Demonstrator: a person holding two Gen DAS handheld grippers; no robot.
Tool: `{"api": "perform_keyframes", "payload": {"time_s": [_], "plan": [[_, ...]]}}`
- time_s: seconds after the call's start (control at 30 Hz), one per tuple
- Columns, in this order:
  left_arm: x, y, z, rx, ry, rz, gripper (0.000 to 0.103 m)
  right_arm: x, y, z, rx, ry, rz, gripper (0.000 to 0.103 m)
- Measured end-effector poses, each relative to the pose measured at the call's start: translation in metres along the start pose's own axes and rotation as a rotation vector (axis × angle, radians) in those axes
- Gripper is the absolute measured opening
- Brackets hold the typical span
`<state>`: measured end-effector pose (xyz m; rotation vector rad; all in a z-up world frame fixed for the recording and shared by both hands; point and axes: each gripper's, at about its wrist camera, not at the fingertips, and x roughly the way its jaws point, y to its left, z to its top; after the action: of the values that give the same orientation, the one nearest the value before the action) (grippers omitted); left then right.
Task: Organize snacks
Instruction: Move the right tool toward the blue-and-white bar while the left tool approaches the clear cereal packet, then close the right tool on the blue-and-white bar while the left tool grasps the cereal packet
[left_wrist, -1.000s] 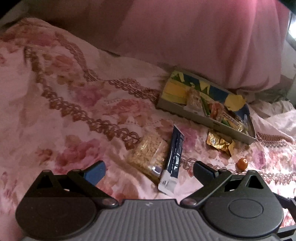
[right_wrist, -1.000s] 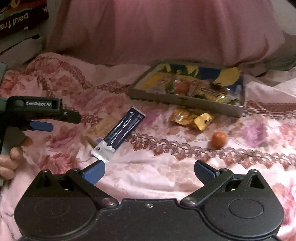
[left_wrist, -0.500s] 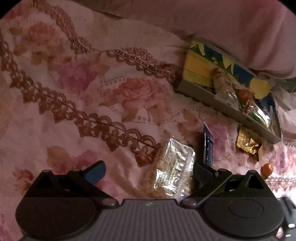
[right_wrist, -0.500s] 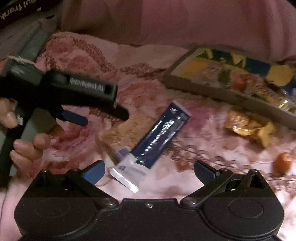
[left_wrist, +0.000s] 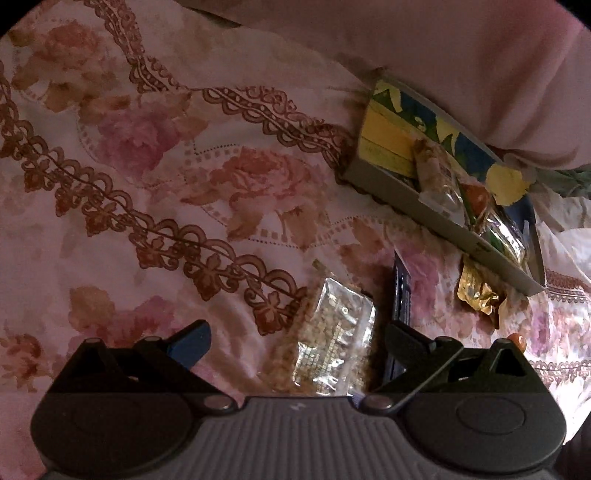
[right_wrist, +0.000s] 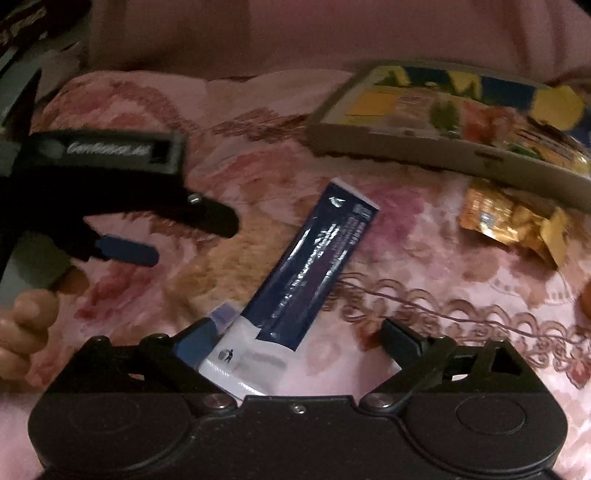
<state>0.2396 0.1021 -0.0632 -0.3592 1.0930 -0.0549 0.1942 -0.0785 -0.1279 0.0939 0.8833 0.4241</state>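
A clear packet of golden crackers (left_wrist: 336, 332) lies on the floral bedspread between the fingers of my open left gripper (left_wrist: 299, 339), whose pads stand apart from it. Beside it lies a dark blue stick packet (right_wrist: 314, 266) with a white end. My right gripper (right_wrist: 303, 336) straddles that white end; its jaws are closing, with the right pad still clear of the packet. The grey snack box (right_wrist: 406, 147) holds several wrapped snacks at the upper right. The left gripper (right_wrist: 192, 240) also shows at the left of the right wrist view, held by a hand (right_wrist: 29, 321).
A gold wrapper (right_wrist: 509, 221) lies just in front of the box, and an orange ball (left_wrist: 517, 341) sits to its right. A big pink pillow (left_wrist: 443, 55) rises behind the box. The bedspread (left_wrist: 147, 184) stretches wide to the left.
Both grippers came down and closer to the bed. The left one now has the cracker packet between its fingers; the right one reached the blue packet's white end and narrowed slightly.
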Motion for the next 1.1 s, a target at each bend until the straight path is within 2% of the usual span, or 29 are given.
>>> {"api": "perform_keyframes", "payload": {"time_s": [0.1,0.13,0.23,0.33,0.43,0.5,0.67,0.83,1.03,1.1], "plan": [[0.004,0.002,0.001,-0.011,0.013,-0.008,0.103,-0.003,-0.006,-0.001,0.025,-0.017,-0.045,0.083],[0.004,0.002,0.001,-0.013,0.015,-0.008,0.103,-0.005,-0.007,-0.002,0.029,-0.021,-0.069,0.076],[0.002,0.0,0.0,0.0,0.009,-0.011,0.103,-0.012,-0.013,-0.004,0.053,-0.025,-0.163,0.065],[-0.001,-0.007,-0.004,0.044,-0.004,-0.005,0.103,-0.018,-0.029,-0.004,0.12,-0.025,-0.167,0.062],[-0.003,-0.019,-0.009,0.121,-0.015,0.008,0.103,-0.021,-0.038,-0.002,0.144,-0.029,-0.167,0.062],[-0.002,-0.03,-0.014,0.201,-0.032,0.035,0.103,-0.021,-0.04,0.0,0.116,-0.042,-0.182,0.062],[0.008,-0.05,-0.027,0.329,-0.007,0.087,0.103,-0.02,-0.048,0.01,0.095,-0.062,-0.2,0.063],[0.021,-0.06,-0.032,0.404,0.006,0.171,0.102,-0.018,-0.066,0.021,0.184,-0.04,-0.102,0.065],[0.041,-0.084,-0.044,0.579,0.007,0.271,0.098,-0.006,-0.073,0.021,0.229,0.0,-0.012,0.07],[0.041,-0.085,-0.046,0.589,0.004,0.273,0.096,-0.004,-0.074,0.021,0.233,-0.005,0.009,0.071]]}}
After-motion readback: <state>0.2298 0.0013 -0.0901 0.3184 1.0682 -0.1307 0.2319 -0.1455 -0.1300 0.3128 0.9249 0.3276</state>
